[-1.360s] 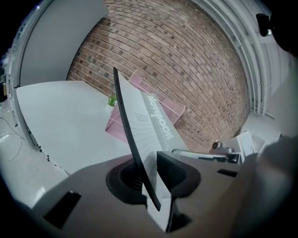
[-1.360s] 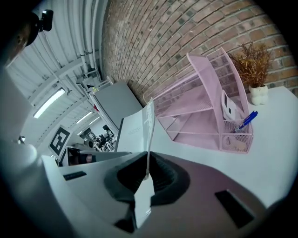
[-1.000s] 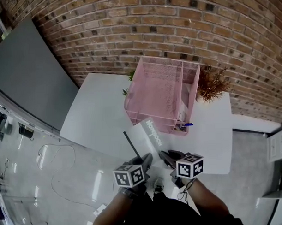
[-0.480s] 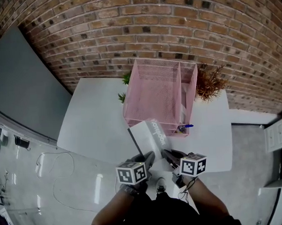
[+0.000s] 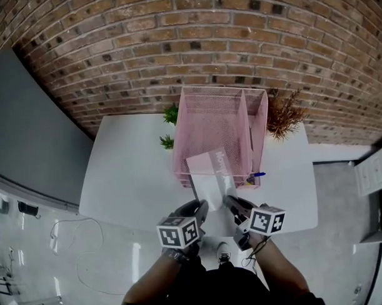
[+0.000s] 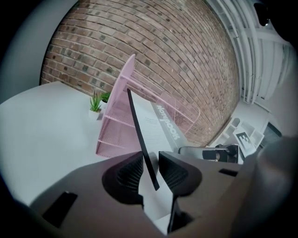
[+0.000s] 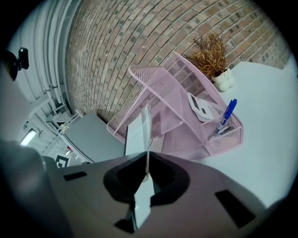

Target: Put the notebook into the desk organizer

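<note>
A white notebook (image 5: 212, 174) with a black spine is held up off the white table (image 5: 129, 173), tilted, and its far end overlaps the front of the pink mesh desk organizer (image 5: 216, 126). My left gripper (image 5: 200, 211) is shut on the near left corner, where the black edge (image 6: 139, 132) runs between the pads. On the near right corner my right gripper (image 5: 230, 203) is shut too. In the right gripper view the notebook (image 7: 138, 135) shows nearly edge-on, pinched at the jaws (image 7: 147, 171). The organizer (image 7: 181, 104) stands just beyond it.
A blue pen (image 7: 226, 114) and a white calculator-like item (image 7: 201, 107) sit in the organizer's right-hand compartments. A dried plant (image 5: 285, 114) stands to its right and small green plants (image 5: 167, 141) to its left. A brick wall rises behind and a grey panel (image 5: 27, 129) leans at left.
Both grippers carried the notebook forward and a little to the right, from over the table's front edge up to the organizer's front. Both stay shut on it.
</note>
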The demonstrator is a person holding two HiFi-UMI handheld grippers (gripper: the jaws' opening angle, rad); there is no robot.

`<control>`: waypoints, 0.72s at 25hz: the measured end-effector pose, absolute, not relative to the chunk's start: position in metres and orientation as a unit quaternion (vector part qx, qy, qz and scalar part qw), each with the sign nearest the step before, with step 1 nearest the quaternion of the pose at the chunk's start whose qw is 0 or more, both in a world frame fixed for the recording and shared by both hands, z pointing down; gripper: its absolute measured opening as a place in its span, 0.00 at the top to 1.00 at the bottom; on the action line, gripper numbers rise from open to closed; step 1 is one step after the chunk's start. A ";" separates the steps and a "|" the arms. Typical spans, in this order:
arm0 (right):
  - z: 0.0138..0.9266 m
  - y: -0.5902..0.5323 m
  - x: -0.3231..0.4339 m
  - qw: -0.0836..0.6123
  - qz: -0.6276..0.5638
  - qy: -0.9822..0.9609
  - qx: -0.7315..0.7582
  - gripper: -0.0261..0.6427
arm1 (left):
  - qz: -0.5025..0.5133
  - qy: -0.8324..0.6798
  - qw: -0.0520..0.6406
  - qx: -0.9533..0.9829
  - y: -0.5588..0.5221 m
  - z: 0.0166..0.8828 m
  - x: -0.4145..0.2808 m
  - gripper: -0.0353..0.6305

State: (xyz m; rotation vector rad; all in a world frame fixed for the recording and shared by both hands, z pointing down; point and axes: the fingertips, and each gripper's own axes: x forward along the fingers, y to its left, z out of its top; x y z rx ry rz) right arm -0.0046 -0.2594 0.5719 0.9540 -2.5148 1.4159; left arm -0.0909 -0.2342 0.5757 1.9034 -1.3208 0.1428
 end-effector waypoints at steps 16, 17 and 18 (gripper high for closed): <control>0.550 -0.315 -0.030 -0.030 0.451 -0.804 0.386 0.94 | 0.054 -0.474 0.284 0.832 -0.273 0.540 -0.107 0.80; 0.550 -0.317 -0.031 -0.031 0.450 -0.803 0.389 0.94 | 0.059 -0.470 0.272 0.837 -0.276 0.540 -0.106 0.80; 0.550 -0.319 -0.033 -0.032 0.449 -0.802 0.393 0.94 | 0.065 -0.468 0.262 0.842 -0.278 0.540 -0.105 0.80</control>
